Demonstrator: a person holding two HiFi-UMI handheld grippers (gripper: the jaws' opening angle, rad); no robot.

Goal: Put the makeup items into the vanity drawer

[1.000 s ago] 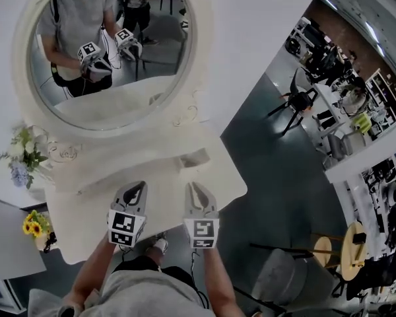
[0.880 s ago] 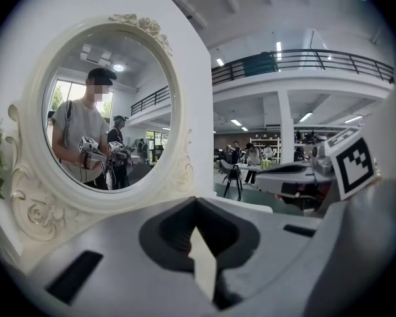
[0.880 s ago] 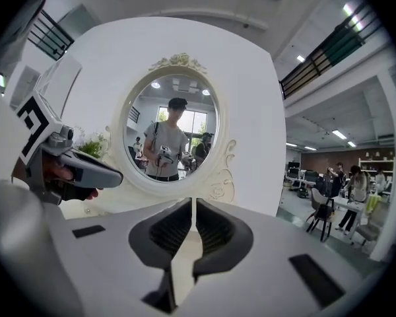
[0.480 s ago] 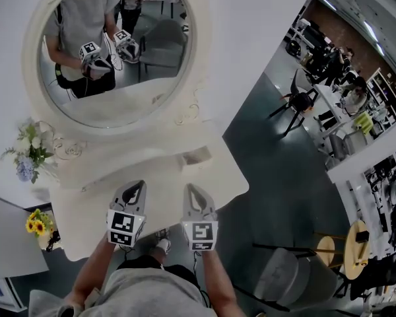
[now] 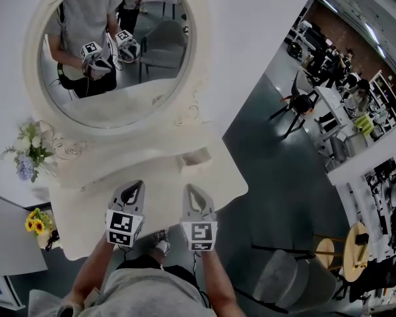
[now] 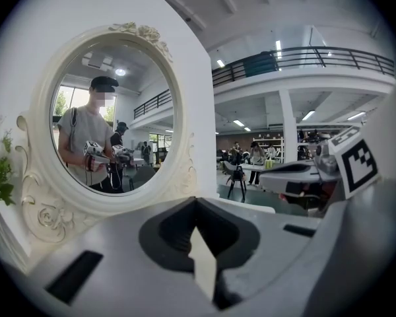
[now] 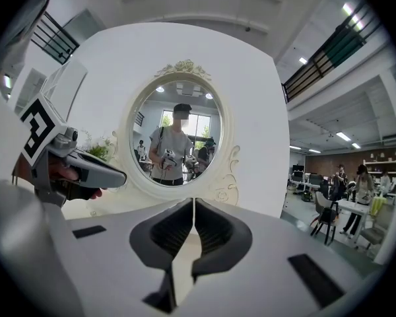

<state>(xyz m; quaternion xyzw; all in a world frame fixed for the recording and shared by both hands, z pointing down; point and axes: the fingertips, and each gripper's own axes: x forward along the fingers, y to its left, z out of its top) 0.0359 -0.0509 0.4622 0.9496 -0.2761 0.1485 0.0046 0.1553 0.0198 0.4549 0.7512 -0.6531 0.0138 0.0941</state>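
The white vanity (image 5: 86, 207) stands under its oval mirror (image 5: 112, 51). My left gripper (image 5: 133, 191) and right gripper (image 5: 193, 193) hover side by side over the front of the vanity top, both pointing at the mirror. In the left gripper view the left gripper (image 6: 197, 202) has its pads meeting at the tip with nothing between them. The right gripper (image 7: 194, 203) is also shut and empty. No makeup item shows in any view. A drawer front is not visible from here.
A small pale box-like piece (image 5: 197, 156) sits at the back right of the vanity top. Flowers (image 5: 26, 152) and sunflowers (image 5: 35, 224) stand at the left. Grey floor, a round stool (image 5: 277, 276) and office chairs lie to the right.
The right gripper's jaws have drawn together from slightly apart. Both grippers stay in nearly the same place over the vanity top.
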